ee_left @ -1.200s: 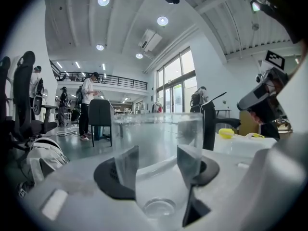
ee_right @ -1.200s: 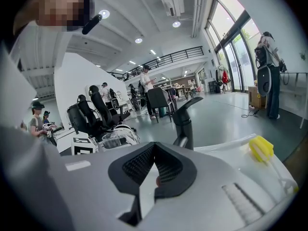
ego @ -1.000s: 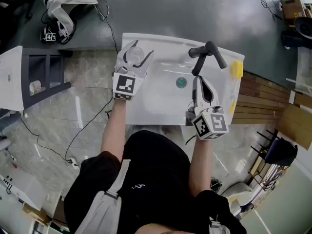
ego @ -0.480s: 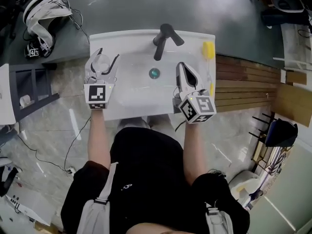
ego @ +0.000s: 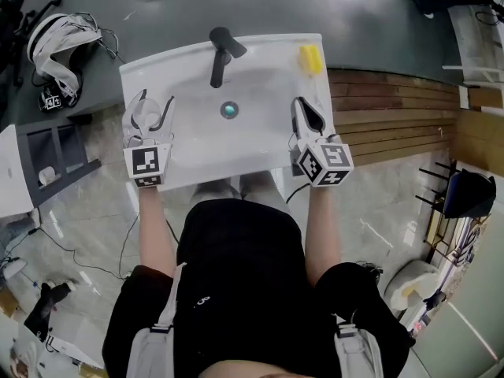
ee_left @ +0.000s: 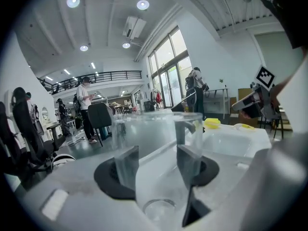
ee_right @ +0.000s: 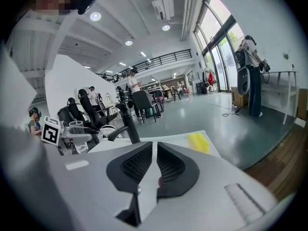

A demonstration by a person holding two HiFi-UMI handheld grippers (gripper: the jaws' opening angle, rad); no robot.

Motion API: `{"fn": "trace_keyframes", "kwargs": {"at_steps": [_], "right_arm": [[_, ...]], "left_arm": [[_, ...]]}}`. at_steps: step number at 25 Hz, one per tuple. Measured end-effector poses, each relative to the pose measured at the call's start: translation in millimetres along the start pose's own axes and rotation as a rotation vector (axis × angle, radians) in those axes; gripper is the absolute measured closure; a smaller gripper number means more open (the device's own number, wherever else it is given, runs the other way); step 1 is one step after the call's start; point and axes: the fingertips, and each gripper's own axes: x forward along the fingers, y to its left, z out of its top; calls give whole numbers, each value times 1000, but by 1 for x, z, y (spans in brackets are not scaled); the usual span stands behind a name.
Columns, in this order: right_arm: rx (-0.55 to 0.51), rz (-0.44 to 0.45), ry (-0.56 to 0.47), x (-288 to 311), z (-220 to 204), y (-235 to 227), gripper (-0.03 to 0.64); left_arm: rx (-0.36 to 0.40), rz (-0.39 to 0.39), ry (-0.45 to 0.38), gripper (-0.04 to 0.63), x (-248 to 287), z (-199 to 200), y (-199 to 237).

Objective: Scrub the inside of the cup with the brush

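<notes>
The left gripper [ee_left: 159,163] has its jaws wide, clamped on the clear cup [ee_left: 154,129] over the sink [ego: 260,152]'s left rim. Only its own view shows the right gripper [ee_right: 155,150]'s jaws a slit apart and empty; they have just been opening. The yellow brush [ego: 309,58] lies at the sink's back right corner, and the right gripper has shifted from under the faucet [ego: 220,50] toward it.

The person is stretching both arms forward, left arm [ego: 154,227] and right arm [ego: 324,227] side by side. The left gripper [ego: 156,98] is clamping its jaws on a clear cup [ego: 146,116]. The right gripper [ego: 301,102] is gripping nothing, and its jaws have just been opening to a narrow slit.
</notes>
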Motion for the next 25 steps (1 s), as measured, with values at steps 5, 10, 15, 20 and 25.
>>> {"fn": "trace_keyframes", "kwargs": {"at_steps": [5, 10, 15, 20, 25], "right_arm": [[-3, -70, 41, -22, -18, -46, 574], [-28, -85, 89, -36, -34, -77, 533], [-86, -92, 180, -46, -60, -99, 503], [-131, -95, 273, -50, -88, -116, 502], [-144, -94, 328, -51, -107, -131, 503]], "left_arm": [[26, -3, 30, 327, -7, 6, -18], [41, 8, 54, 327, -11, 5, -35], [59, 13, 79, 327, -17, 3, -57], [60, 35, 104, 327, -29, 0, -79], [61, 56, 132, 327, -42, -4, -103]]}}
